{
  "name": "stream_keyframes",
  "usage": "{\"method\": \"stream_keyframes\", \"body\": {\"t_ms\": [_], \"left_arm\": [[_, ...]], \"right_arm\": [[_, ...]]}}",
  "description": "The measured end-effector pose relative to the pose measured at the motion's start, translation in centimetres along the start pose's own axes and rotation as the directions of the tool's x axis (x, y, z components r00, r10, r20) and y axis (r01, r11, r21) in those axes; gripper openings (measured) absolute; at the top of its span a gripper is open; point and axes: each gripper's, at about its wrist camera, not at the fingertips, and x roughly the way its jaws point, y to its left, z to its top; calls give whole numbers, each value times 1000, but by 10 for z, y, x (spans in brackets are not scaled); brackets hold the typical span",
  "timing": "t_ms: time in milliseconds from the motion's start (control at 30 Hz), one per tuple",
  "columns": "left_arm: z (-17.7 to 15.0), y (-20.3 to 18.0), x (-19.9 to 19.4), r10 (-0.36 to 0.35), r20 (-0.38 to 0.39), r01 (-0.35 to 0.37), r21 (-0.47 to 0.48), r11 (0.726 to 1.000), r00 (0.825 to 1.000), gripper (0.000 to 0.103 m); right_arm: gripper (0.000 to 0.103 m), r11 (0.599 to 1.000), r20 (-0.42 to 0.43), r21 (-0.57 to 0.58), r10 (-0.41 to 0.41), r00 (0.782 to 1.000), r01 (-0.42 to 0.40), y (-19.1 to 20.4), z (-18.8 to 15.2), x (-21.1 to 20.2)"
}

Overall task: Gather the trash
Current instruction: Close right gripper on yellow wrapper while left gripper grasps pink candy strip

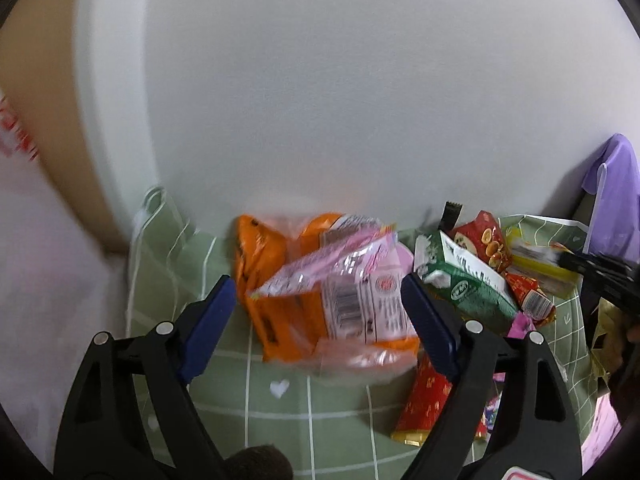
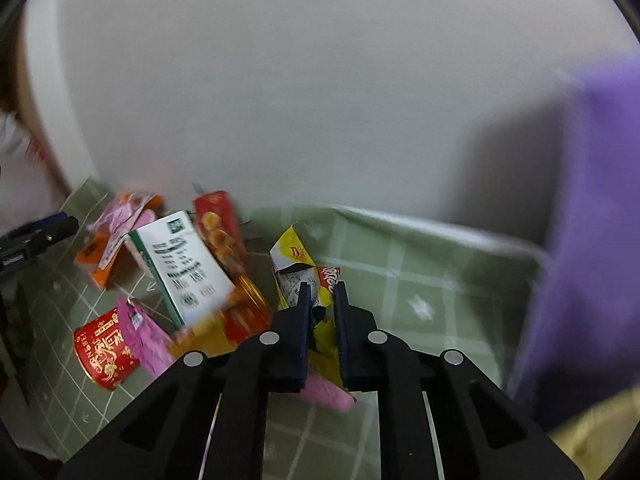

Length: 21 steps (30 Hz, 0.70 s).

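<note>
Wrappers are being gathered on the green checked cloth [image 2: 400,248] by the wall. The yellow wrapper [image 2: 294,266], light and crinkly, is being pinched at its crumpled middle by the right gripper [image 2: 320,300]. The left gripper [image 1: 318,300] is being held wide apart before the pink wrapper [image 1: 356,296], judged slippery.

Green cloth [image 1: 280,420] gridded with white lines and hearts; orange packet [image 1: 260,256] at 12 o'clock, green-and-white carton [image 2: 180,268] at 10, yellow wrapper [image 2: 292,264], red-and-gold can [image 2: 102,354], purple fabric [image 2: 592,240] at 3.

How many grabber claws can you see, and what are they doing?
2. The left gripper is open around the pink wrapper on the orange packet. The right gripper is pinching the yellow wrapper near the green carton.
</note>
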Motion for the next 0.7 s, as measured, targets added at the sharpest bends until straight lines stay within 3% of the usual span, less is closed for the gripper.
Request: {"method": "stream_keyframes", "body": {"t_ms": [333,400,533,700], "left_arm": [[22,10,50,-19,-93,25,55,998,995,64],[20,11,56,-42,-128,49,52,997,991,58],[13,5,63,-71,-181,82,53,995,981,30],[13,-1,52,-116,-165,121,24,992,979,23]], "right_arm": [[13,980,-34,181,-80,996,85,-32,-59,-34],[13,976,-43,198,-82,996,89,-35,-63,-35],[13,976,-56,195,-90,994,99,-30,-65,-33],[13,976,-36,185,-110,993,115,-26,-65,-44]]}}
